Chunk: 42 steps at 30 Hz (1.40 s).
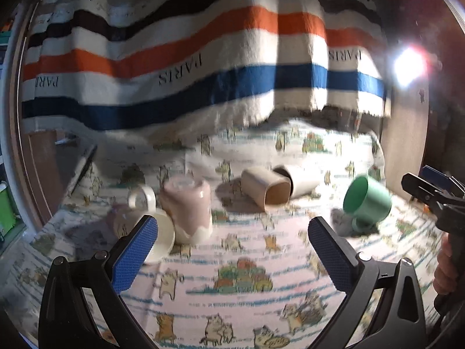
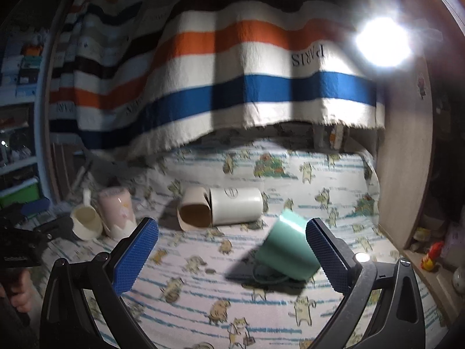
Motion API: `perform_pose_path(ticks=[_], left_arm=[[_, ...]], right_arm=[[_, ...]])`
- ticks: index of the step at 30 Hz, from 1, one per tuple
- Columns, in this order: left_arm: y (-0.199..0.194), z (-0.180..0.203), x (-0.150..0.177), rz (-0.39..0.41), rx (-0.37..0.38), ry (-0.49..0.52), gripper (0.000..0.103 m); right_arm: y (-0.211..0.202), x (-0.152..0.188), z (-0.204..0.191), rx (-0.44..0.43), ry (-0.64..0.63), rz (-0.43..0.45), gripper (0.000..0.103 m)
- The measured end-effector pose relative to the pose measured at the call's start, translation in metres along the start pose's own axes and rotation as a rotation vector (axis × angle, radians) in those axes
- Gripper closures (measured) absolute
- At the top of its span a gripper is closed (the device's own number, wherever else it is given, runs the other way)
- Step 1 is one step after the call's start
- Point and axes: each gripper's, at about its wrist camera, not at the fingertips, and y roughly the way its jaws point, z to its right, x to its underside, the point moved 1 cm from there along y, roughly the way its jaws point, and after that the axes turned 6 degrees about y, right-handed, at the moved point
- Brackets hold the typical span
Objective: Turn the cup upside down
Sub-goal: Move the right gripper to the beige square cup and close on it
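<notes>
Green cup (image 2: 286, 247): tilted on the patterned cloth (image 2: 203, 290), handle underneath against the cloth, base toward the right gripper; in the left view its mouth (image 1: 355, 194) faces left and slightly up. It is neither upright nor inverted.
Right gripper (image 2: 232, 257): spread wide, holding nothing; its right finger (image 2: 327, 257) lies just beside the cup wall, and I cannot tell whether it touches.
Left gripper (image 1: 232, 257): also spread wide and empty, pointed at bare cloth between the pink cup (image 1: 189, 209) and the green cup.
Step in hand: judging by the tilt, the flip is partway; the cup must still roll on until its rim sits flat on the cloth.
How to do it well: close across the cup body rather than the handle, square to the wall so the pads bear evenly; lift just clear of the cloth before turning, since the handle could snag the soft fabric; rotate the mouth downward, then set it down level and release only once the rim rests all round.
Risks: a smooth, rounded wall may slip under an off-centre pinch; the cloth is soft, so a tilted landing could tip the cup.
Neighbours: tan cup (image 2: 194, 212) and white cup (image 2: 237, 206) lie on their sides near, behind the green one; keep the swing away from them.
Blur: both views are smeared, so fine contact is uncertain.
</notes>
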Motion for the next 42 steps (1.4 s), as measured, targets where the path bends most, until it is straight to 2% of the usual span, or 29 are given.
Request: perform_pose_path(ticks=[5, 8, 12, 16, 22, 25, 27, 31, 36, 38, 42], left_arm=[[-0.004, 0.006, -0.045, 0.043, -0.008, 0.048, 0.000], [0.000, 0.012, -0.074, 0.089, -0.081, 0.087, 0.000], [0.014, 0.011, -0.108, 0.156, -0.051, 0.073, 0.000], [0.040, 0.004, -0.122, 0.157, -0.011, 0.067, 0.000], [0.065, -0.012, -0.102, 0.160, -0.001, 0.036, 0.000], [0.080, -0.019, -0.086, 0.164, -0.024, 0.041, 0.000], [0.095, -0.024, -0.080, 0.113, -0.041, 0.039, 0.000], [0.107, -0.035, -0.072, 0.077, -0.055, -0.008, 0.000], [0.113, -0.044, -0.066, 0.051, -0.076, -0.040, 0.000], [0.116, -0.045, -0.063, 0.037, -0.073, -0.040, 0.000], [0.128, -0.044, -0.054, -0.014, -0.017, -0.072, 0.000]], right_arm=[[-0.008, -0.041, -0.009, -0.016, -0.039, 0.062, 0.001], [-0.004, -0.066, -0.016, -0.021, -0.047, 0.089, 0.001], [0.011, -0.093, -0.023, -0.008, -0.032, 0.097, 0.001], [0.037, -0.107, -0.028, -0.015, -0.004, 0.060, 0.001], [0.077, -0.104, -0.034, -0.005, 0.003, 0.005, 0.001], [0.099, -0.095, -0.037, -0.003, 0.007, -0.037, 0.001], [0.114, -0.088, -0.039, -0.001, 0.005, -0.066, 0.001], [0.143, -0.074, -0.045, -0.017, 0.001, -0.129, 0.001], [0.182, -0.055, -0.061, -0.063, -0.049, -0.227, 0.013], [0.199, -0.047, -0.068, -0.085, -0.067, -0.282, 0.024], [0.232, -0.033, -0.077, -0.104, -0.073, -0.369, 0.033]])
